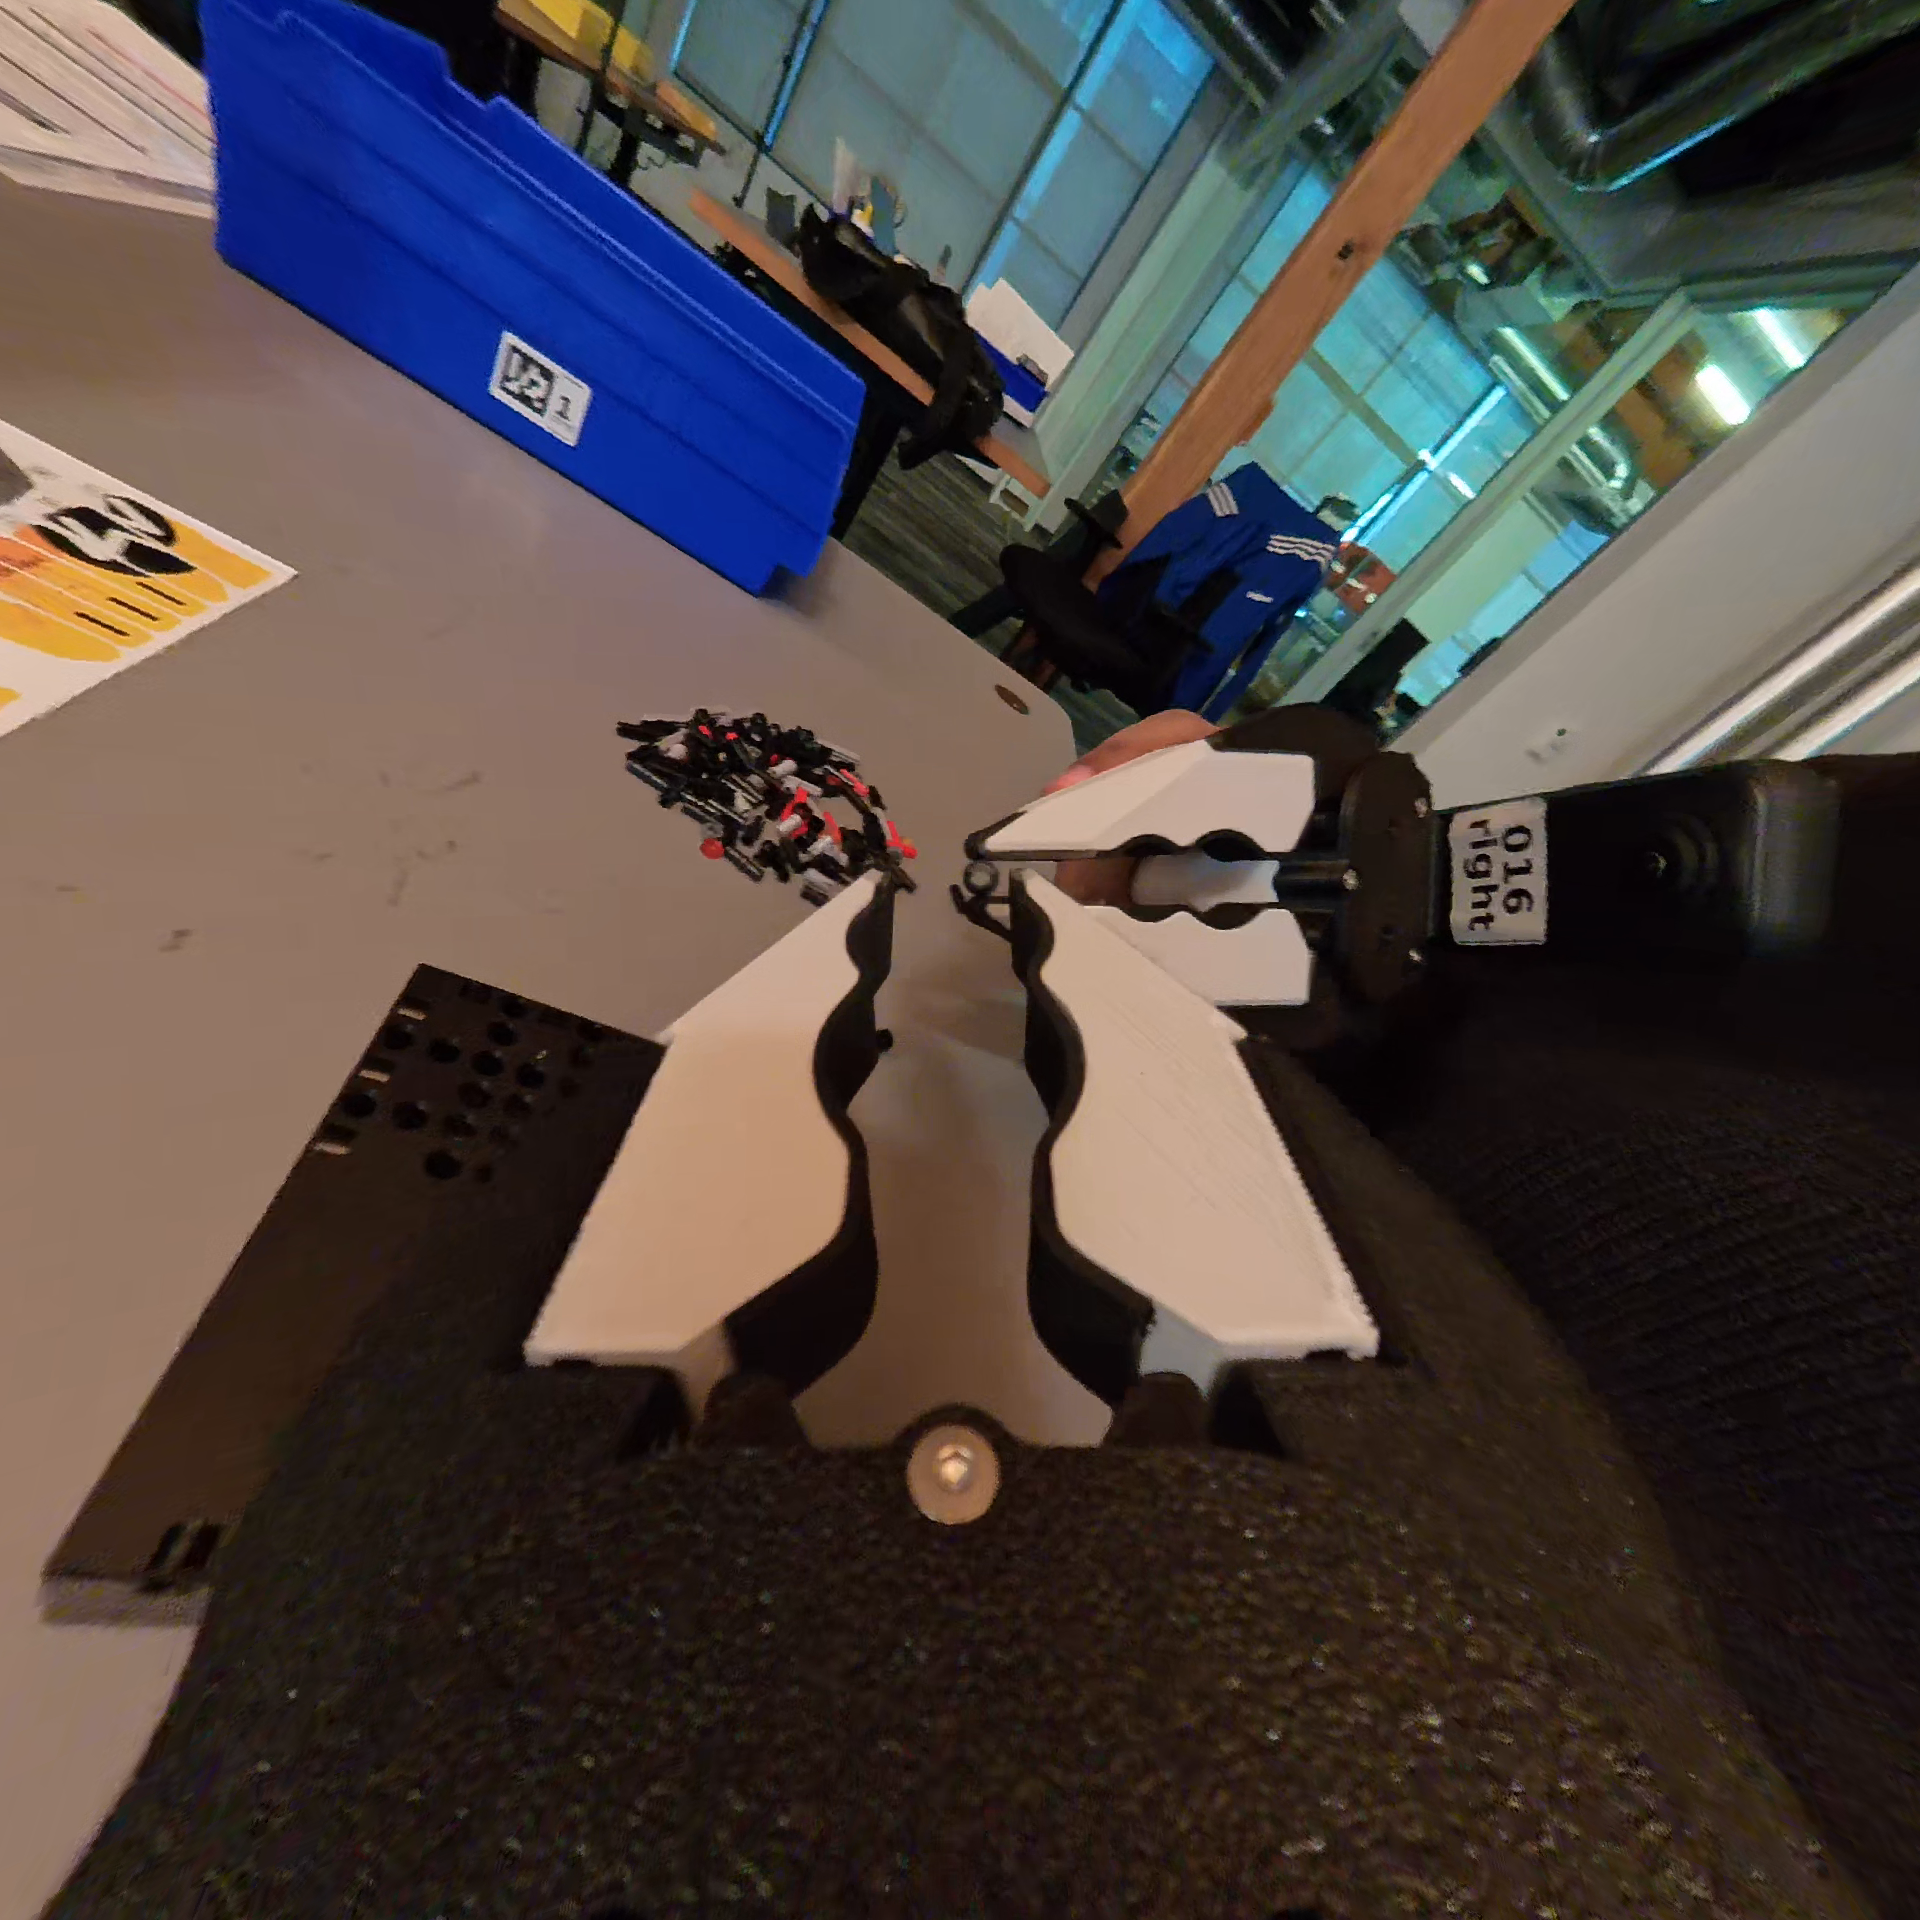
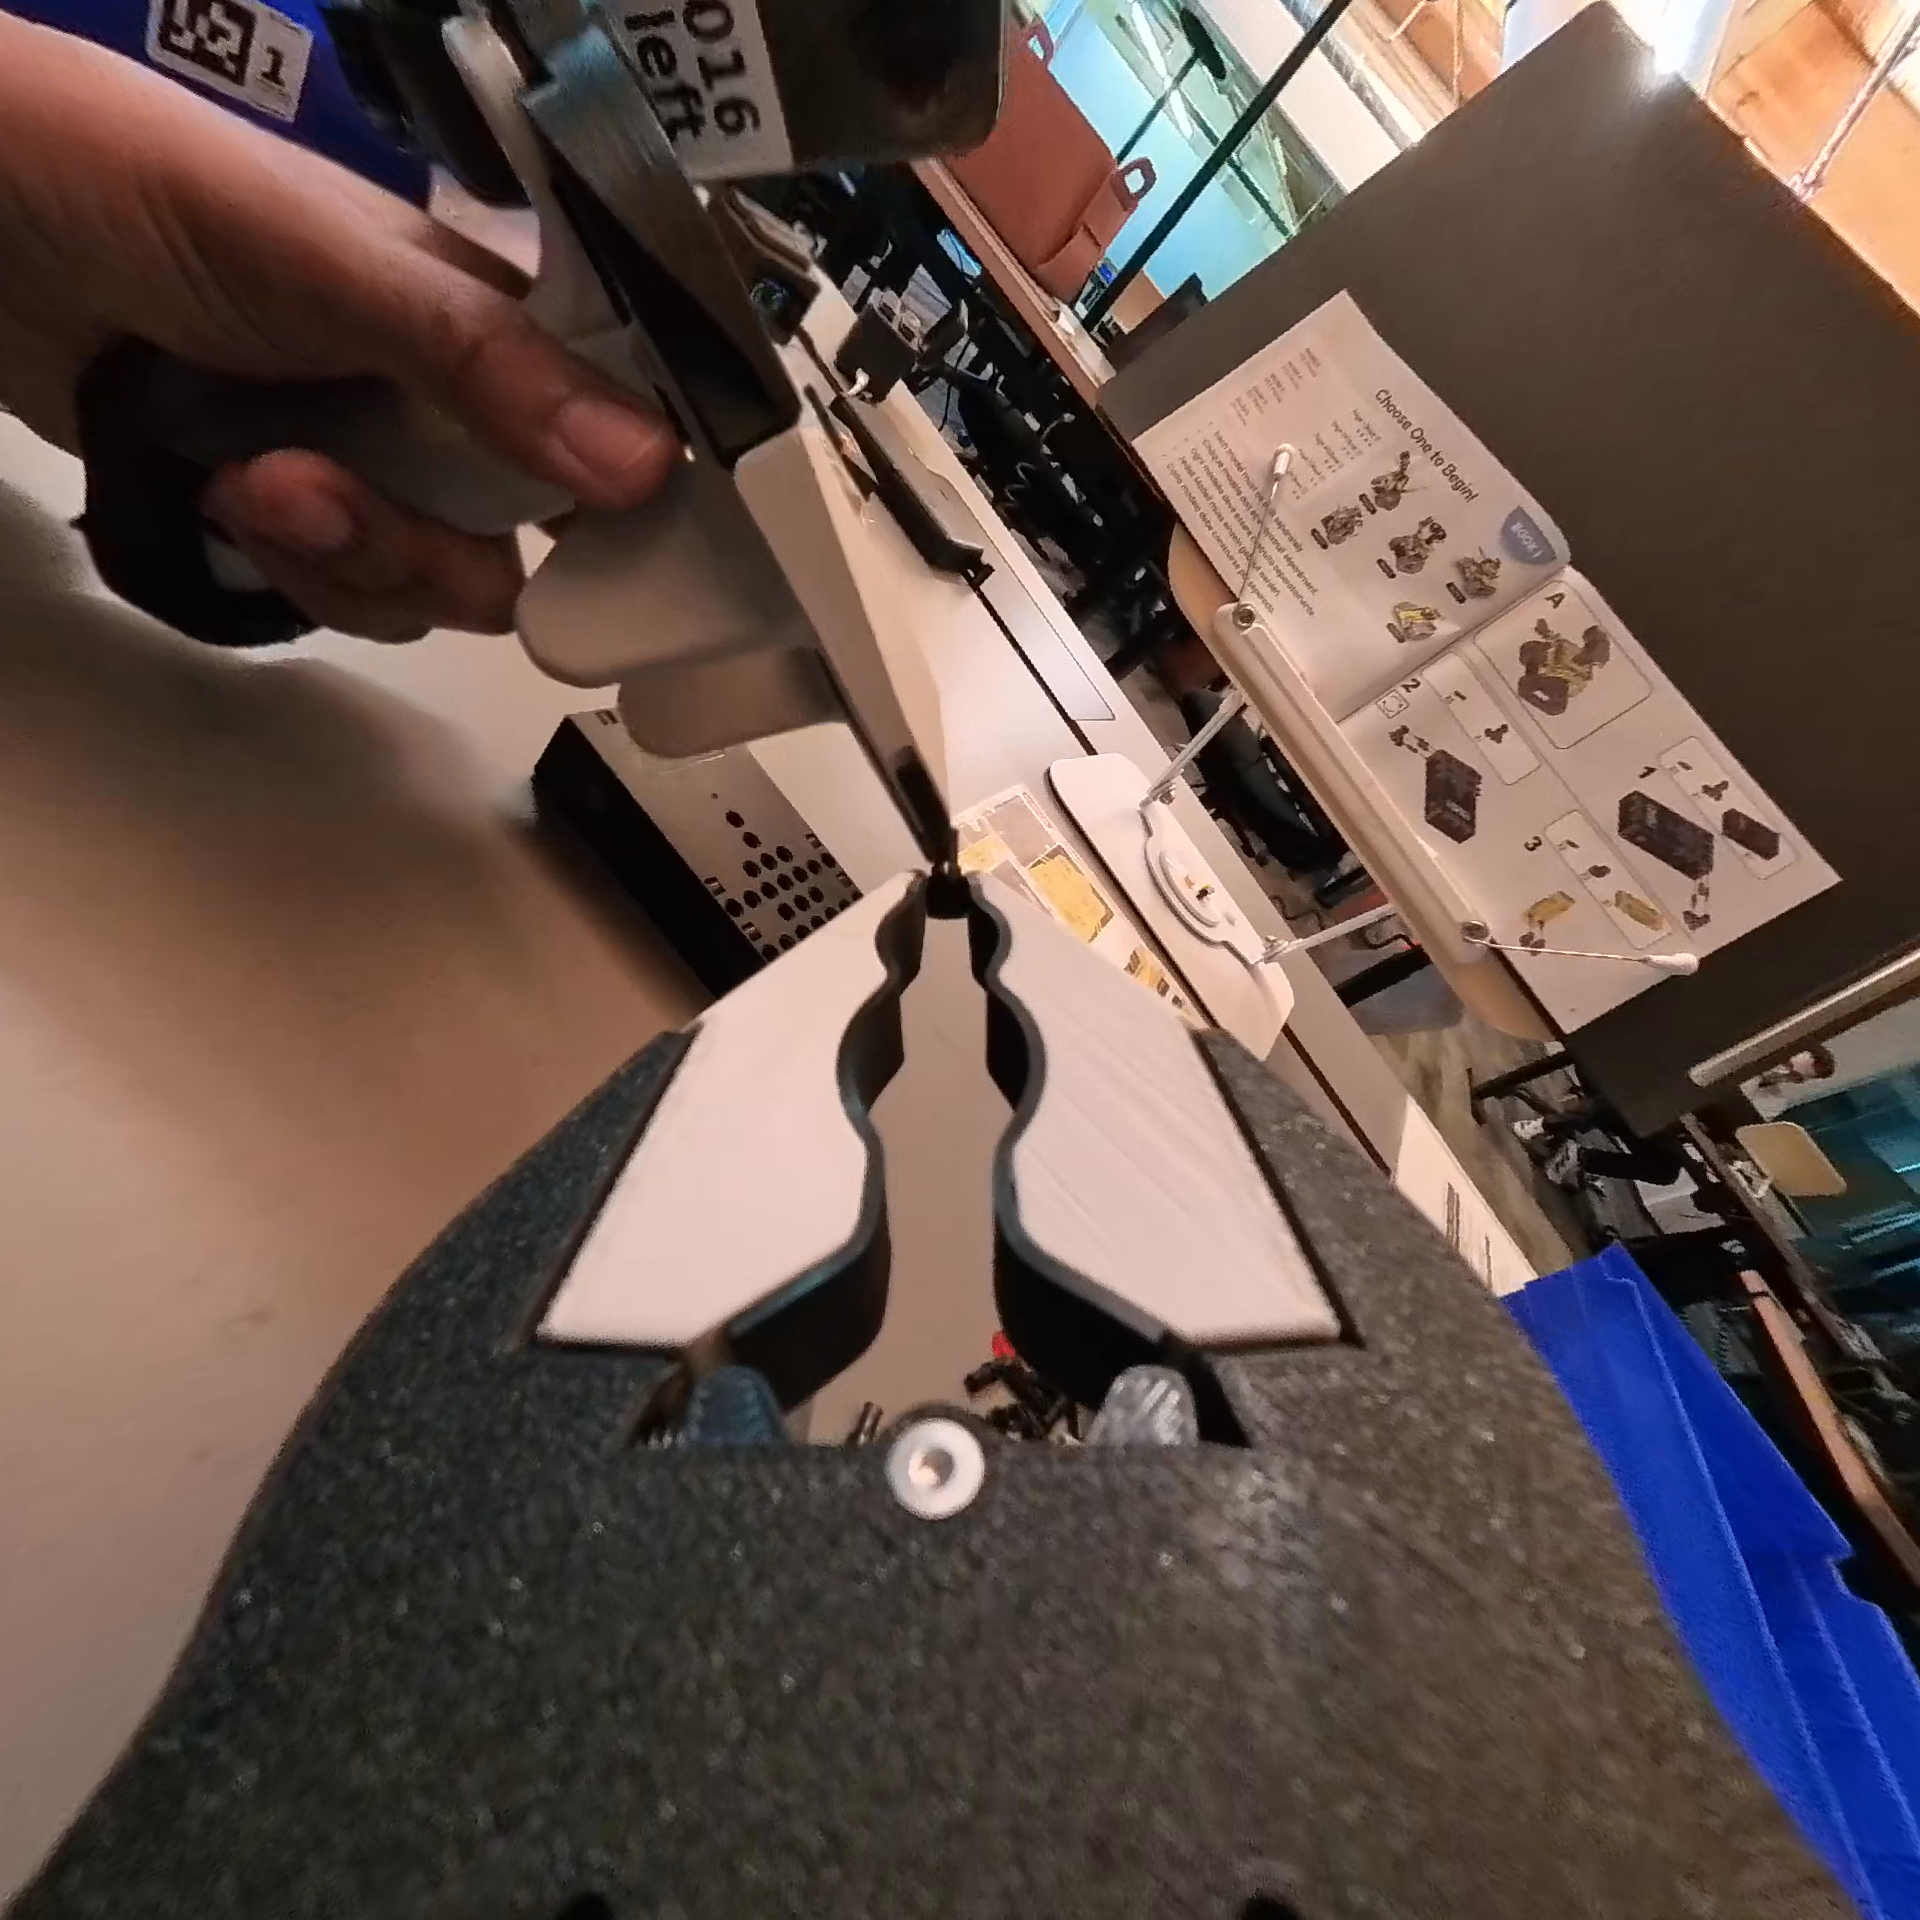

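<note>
Pinching a small black part at its tips, right hand-held gripper enters from frame right; part's long axis unclear. Left hand-held gripper is spread, tips flanking it. Parts pile lies on counter, just upper left.

You are in a workshop-like lab: your grey table carries a blue bin with a coded tag, a pile of small parts and a booklet clipped to a stand. Behind you run more benches, glass walls and bare ducts (a jacket hangs over a chair).
</note>
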